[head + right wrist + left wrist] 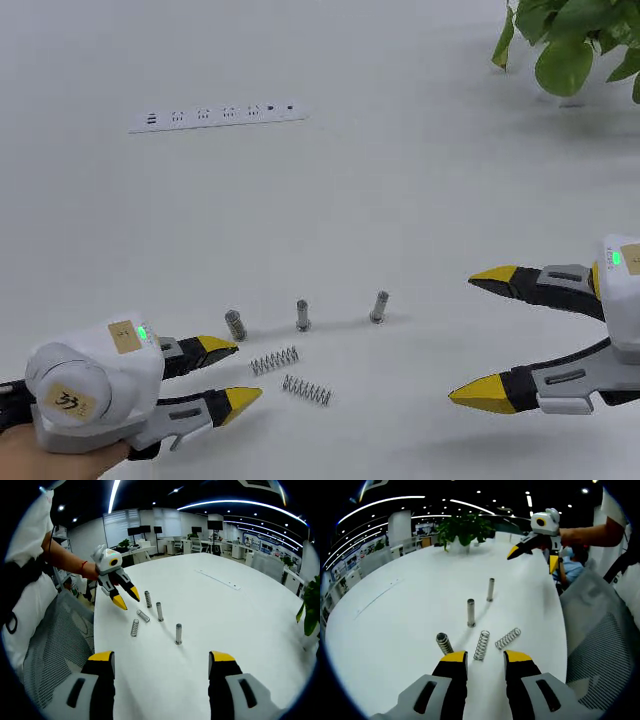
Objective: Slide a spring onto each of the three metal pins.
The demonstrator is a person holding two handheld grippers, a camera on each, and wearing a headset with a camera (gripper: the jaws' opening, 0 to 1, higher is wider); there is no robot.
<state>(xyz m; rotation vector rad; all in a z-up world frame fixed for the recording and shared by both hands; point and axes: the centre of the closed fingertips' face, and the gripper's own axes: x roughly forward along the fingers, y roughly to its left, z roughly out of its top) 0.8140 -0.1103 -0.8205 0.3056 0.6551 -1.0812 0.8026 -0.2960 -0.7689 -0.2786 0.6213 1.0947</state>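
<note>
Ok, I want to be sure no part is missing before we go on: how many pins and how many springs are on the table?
Pins: 3 (two bare, one with a spring on it)
Springs: 3 (two lying loose, one already on the left pin)
Total: 6

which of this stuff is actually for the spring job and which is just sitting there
For the job:
- left pin, already wearing a spring
- middle pin, bare
- right pin, bare
- upper loose spring
- lower loose spring
- left tool and right tool, both open

Just lying about:
- socket strip
- plant
</note>
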